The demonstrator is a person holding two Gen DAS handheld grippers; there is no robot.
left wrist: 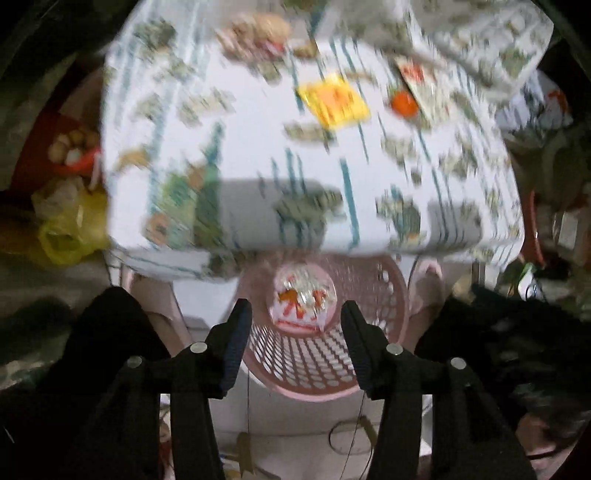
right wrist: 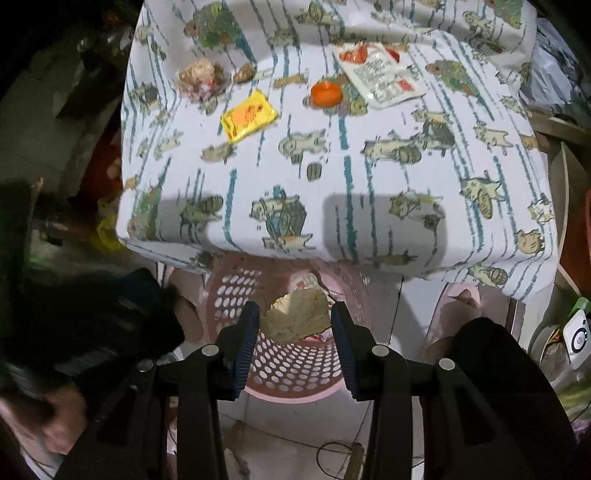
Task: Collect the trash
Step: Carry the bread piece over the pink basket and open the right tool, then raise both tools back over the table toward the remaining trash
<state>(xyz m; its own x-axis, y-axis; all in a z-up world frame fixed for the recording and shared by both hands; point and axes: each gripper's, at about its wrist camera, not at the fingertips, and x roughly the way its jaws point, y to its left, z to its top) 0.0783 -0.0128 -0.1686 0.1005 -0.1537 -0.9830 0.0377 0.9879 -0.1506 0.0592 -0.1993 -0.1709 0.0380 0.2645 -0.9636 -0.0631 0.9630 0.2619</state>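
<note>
A pink perforated basket (left wrist: 373, 295) (right wrist: 225, 291) stands on the floor under the near edge of a cloth-covered table (left wrist: 240, 155) (right wrist: 369, 177). A white and red wrapper (left wrist: 303, 295) lies inside the basket. My left gripper (left wrist: 295, 325) is open and empty above the basket. My right gripper (right wrist: 294, 325) is over the basket with a beige crumpled scrap (right wrist: 297, 319) between its jaws; whether they grip it is unclear. On the table lie a yellow packet (left wrist: 334, 99) (right wrist: 249, 115), an orange cap (left wrist: 404, 103) (right wrist: 325, 93), a white and red wrapper (left wrist: 424, 88) (right wrist: 380, 75) and crumpled trash (left wrist: 258, 33) (right wrist: 201, 77).
A yellow plastic bag (left wrist: 70, 225) and a red bowl of round items (left wrist: 70, 147) sit left of the table. Clutter lies on the right (right wrist: 569, 332). Cords lie on the tiled floor (right wrist: 332, 454). The person's feet (right wrist: 458, 306) stand by the basket.
</note>
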